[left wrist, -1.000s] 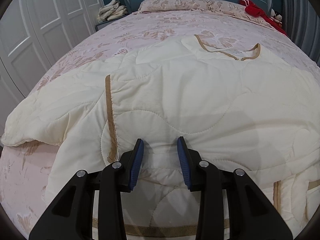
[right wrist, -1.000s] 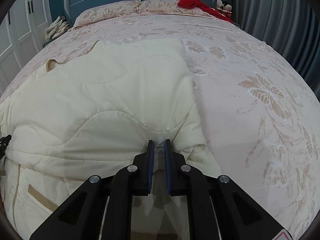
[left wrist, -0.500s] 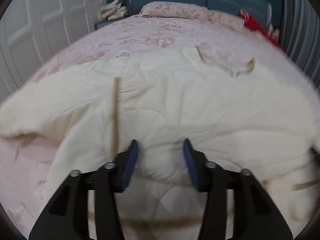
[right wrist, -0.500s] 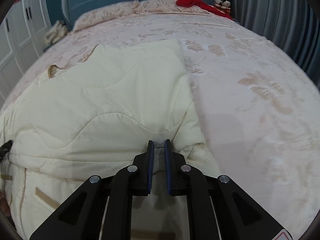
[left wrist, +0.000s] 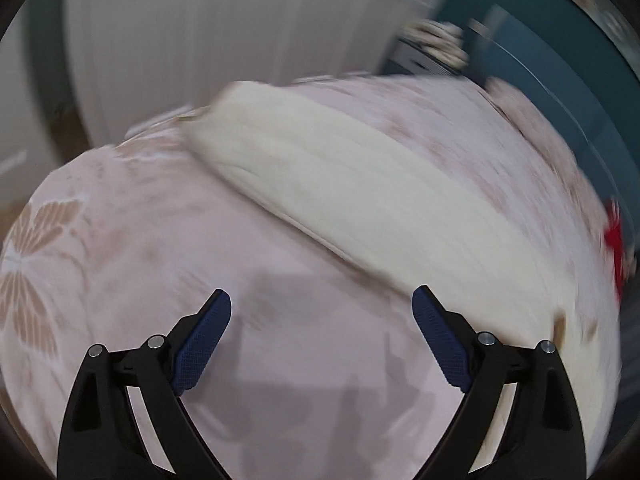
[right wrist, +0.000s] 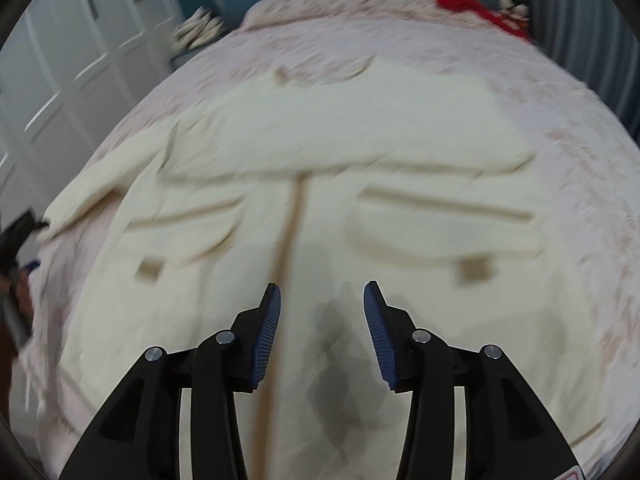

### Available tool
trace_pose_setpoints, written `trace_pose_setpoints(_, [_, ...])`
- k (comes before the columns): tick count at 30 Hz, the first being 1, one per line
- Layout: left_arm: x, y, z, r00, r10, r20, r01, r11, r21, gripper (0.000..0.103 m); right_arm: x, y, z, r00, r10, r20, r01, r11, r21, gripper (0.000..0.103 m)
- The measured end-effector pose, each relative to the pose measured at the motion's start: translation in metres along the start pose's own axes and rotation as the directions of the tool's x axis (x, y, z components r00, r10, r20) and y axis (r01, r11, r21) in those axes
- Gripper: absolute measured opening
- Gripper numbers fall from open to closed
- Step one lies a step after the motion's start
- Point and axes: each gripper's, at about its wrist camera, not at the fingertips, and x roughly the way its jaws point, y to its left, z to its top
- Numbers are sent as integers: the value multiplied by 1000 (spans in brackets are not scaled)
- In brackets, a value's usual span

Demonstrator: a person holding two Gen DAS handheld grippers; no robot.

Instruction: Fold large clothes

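Right gripper (right wrist: 322, 320): jaws have just been opening, half apart, nothing between, hovering over the cream quilted jacket (right wrist: 320, 152) filling mid-frame, tan placket (right wrist: 294, 216) running bottom to top.

Left gripper (left wrist: 320, 332): jaws wide after opening, empty, over pink floral bedspread (left wrist: 120, 240); a sleeve is lying diagonally, upper left to right edge. The sleeve likely goes to it. Everything's blurring.

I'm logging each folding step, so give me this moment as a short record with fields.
garment: cream quilted jacket with tan trim, spread flat, front up
surface: pink floral bedspread
left gripper: jaws have just opened wide, nothing between them, over bedspread beside the jacket
right gripper: jaws have just opened, empty, above jacket's lower front
image quality: motion-blurred
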Motion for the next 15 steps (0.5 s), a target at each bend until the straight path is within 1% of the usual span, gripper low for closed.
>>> trace_pose_setpoints(1, [8, 17, 13, 1000, 5, -8, -5, 998, -61, 87, 1, 8, -5, 1000, 9, -16, -9, 1000, -4, 43])
trace_pose_setpoints(2, [15, 33, 24, 1000, -12, -10, 10, 992, -127, 86, 3, 15, -11, 999, 20, -34, -21, 1000, -9, 43])
trace_pose_setpoints(3, [20, 41, 29, 1000, -20, -8, 18, 986, -164, 82, 3, 22, -15, 999, 27, -47, -27, 999, -17, 43])
trace_pose_setpoints(4, [25, 50, 38, 1000, -30, -3, 28, 977, -212, 80, 3, 26, -18, 998, 26, -56, -27, 999, -25, 43])
trace_pose_setpoints(5, [29, 55, 44, 999, -41, -1, 40, 971, -237, 77, 4, 31, -22, 998, 21, -67, -24, 999, -40, 43])
trace_pose_setpoints(6, [34, 57, 50, 999, -46, -3, 44, 968, -249, 71, 3, 35, -25, 997, 19, -75, -23, 998, -55, 43])
trace_pose_setpoints(7, [42, 55, 56, 998, -55, -12, 50, 968, -245, 65, 2, 38, -29, 997, 14, -80, -20, 998, -66, 43])
trace_pose_setpoints(8, [47, 51, 60, 998, -65, -23, 58, 971, -234, 51, 1, 41, -31, 996, 10, -84, -16, 997, -74, 43])
trace_pose_setpoints(9, [53, 44, 64, 996, -77, -41, 67, 974, -217, 32, 0, 41, -33, 996, 8, -88, -14, 997, -77, 43])
trace_pose_setpoints(11, [53, 33, 69, 996, -74, -55, 64, 982, -176, 13, -2, 38, -34, 996, 6, -92, -12, 997, -73, 43])
trace_pose_setpoints(12, [45, 13, 71, 997, -74, -32, 69, 990, -127, 11, -4, 35, -35, 996, 5, -92, -12, 998, -69, 43])
trace_pose_setpoints(13, [36, 4, 80, 996, -89, -8, 88, 992, -88, 7, -5, 32, -35, 996, 4, -91, -10, 998, -66, 43])
trace_pose_setpoints(14, [21, -19, 83, 993, -118, 24, 119, 992, -29, 6, -6, 28, -34, 996, 3, -88, -8, 998, -61, 43])
trace_pose_setpoints(15, [2, -48, 86, 986, -159, 53, 157, 987, 39, 6, -7, 24, -34, 996, 3, -85, -7, 999, -54, 43])
